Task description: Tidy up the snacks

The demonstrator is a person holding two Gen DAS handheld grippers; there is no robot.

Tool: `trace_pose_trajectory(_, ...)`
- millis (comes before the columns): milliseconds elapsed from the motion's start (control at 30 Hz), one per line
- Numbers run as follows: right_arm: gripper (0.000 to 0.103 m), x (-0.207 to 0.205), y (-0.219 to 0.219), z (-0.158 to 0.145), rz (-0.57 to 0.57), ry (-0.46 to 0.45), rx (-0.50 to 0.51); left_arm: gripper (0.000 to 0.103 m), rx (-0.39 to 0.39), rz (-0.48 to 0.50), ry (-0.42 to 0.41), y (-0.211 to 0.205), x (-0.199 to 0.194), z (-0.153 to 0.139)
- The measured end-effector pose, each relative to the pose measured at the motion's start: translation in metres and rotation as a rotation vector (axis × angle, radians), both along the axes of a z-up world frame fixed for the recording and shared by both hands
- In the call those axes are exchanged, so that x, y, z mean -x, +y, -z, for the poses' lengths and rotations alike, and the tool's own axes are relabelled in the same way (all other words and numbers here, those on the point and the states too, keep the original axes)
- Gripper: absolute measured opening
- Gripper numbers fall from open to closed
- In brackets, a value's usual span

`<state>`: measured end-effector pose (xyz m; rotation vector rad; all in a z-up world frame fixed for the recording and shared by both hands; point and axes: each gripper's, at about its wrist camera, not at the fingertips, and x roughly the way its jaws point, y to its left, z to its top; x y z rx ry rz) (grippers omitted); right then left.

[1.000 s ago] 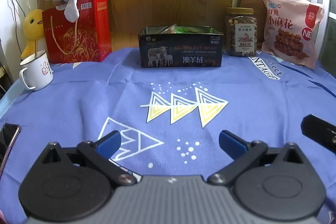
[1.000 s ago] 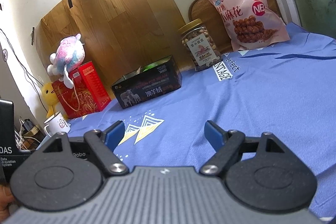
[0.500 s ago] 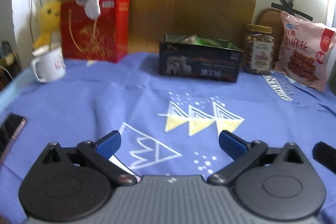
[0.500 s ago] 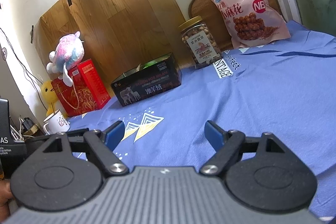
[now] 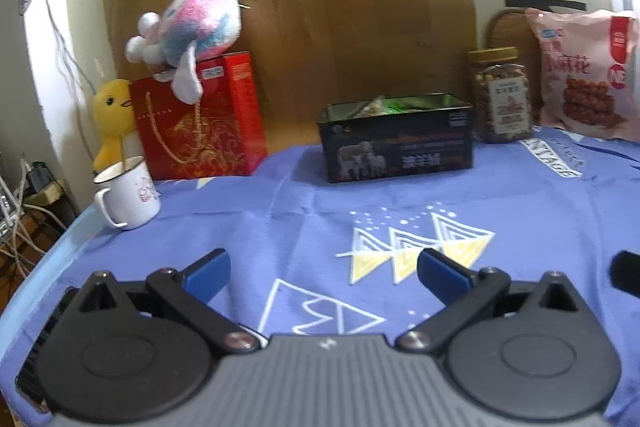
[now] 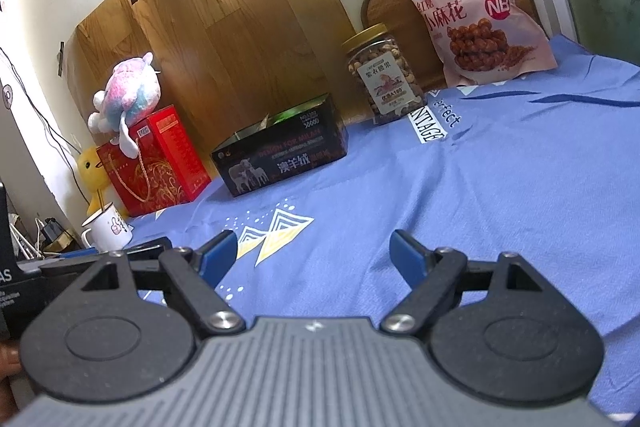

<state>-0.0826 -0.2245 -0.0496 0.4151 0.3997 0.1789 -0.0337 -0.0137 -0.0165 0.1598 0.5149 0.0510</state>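
Note:
A black open box (image 5: 398, 141) with snack packets inside stands at the back of the blue cloth; it also shows in the right wrist view (image 6: 280, 155). A clear jar of nuts (image 5: 502, 95) (image 6: 384, 75) stands right of the box. A pink snack bag (image 5: 584, 75) (image 6: 476, 11) leans on the wall further right. My left gripper (image 5: 324, 269) is open and empty over the near cloth. My right gripper (image 6: 316, 251) is open and empty, also well short of the box.
A red gift bag (image 5: 200, 119) with a plush toy (image 5: 192, 31) on top stands back left, beside a yellow duck (image 5: 112, 115) and a white mug (image 5: 128, 193). The table edge runs along the left. A wooden panel (image 5: 320, 7) backs the table.
The left gripper has tilted up and swung left, so the box and jar now sit further right in its view. The right gripper has shifted slightly. Both stay open.

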Motion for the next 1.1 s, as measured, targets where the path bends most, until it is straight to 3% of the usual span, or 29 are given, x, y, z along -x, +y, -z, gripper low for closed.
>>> trace_pose_trajectory(133, 0.085, 0.002, -0.001, 0.002, -0.003, 0.012, 0.007, 0.103, 0.001, 0.049, 0.001, -0.005, 0.003, -0.001)
trace_pose_trajectory(433, 0.085, 0.005, -0.005, 0.002, 0.019, 0.013, 0.023, 0.103, 0.084, 0.026, 0.043, 0.006, -0.003, 0.000)
trace_pose_trajectory(600, 0.085, 0.005, -0.003, 0.000, 0.016, 0.010, 0.041, 0.103, 0.057, 0.021, 0.041, 0.006, -0.001, 0.002)
trace_pose_trajectory(800, 0.085, 0.006, -0.006, -0.004, 0.025, -0.001, 0.072, 0.103, 0.111, 0.053, 0.076, 0.009, -0.002, 0.001)
trace_pose_trajectory(967, 0.085, 0.007, -0.009, -0.004, 0.033, 0.000, 0.071, 0.103, 0.090, 0.076, 0.072, 0.002, 0.003, 0.002)
trace_pose_trajectory(1100, 0.085, 0.000, -0.010, -0.018, -0.023, -0.010, 0.091, 0.103, 0.090, 0.110, 0.057, -0.001, 0.003, -0.007)
